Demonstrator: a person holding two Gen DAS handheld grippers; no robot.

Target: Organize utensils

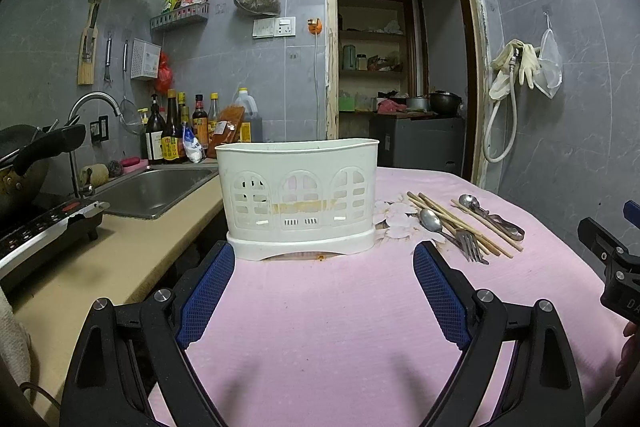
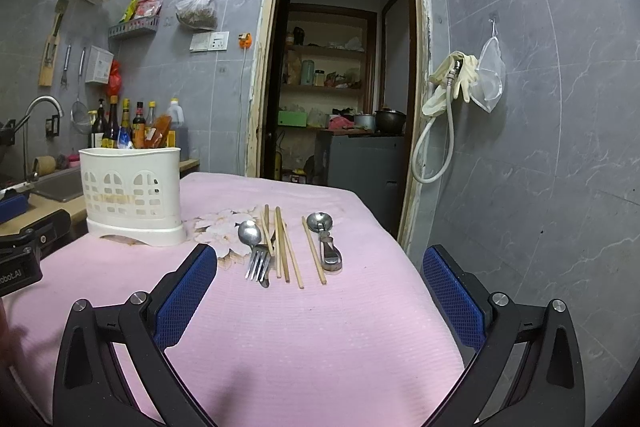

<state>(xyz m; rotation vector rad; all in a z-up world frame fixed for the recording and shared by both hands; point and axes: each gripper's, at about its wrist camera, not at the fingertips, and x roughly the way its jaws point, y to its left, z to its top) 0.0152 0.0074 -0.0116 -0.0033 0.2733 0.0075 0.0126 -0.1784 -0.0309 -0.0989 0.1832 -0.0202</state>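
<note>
— Grey tiles and an open doorway behind, sink (image 1: pixel 160 187) to the left. What does the left wrist view give?

— Pink tablecloth (image 1: pixel 320 327) below, with the white utensil holder (image 1: pixel 298 195) standing upright dead ahead. The left gripper (image 1: pixel 324 259) is spread wide with nothing between its pads, lined up on the holder, probably to steady it. Utensils lie loose just right of the holder: chopsticks (image 1: pixel 460 223), a spoon (image 1: pixel 430 219), a fork (image 1: pixel 472 245).

— And the right wrist view?

— The same cloth, and the right gripper (image 2: pixel 320 263) is likewise wide apart and empty, aimed at the pile: spoon (image 2: pixel 249 231), fork (image 2: pixel 258 261), chopsticks (image 2: pixel 282 247), and a metal scoop (image 2: pixel 326 239) furthest right. The holder (image 2: pixel 132 195) stands well off to the left.

— So nothing is sorted yet?

— I'd judge not; everything lies flat, handles mostly toward the gripper, easy to pinch.
</note>
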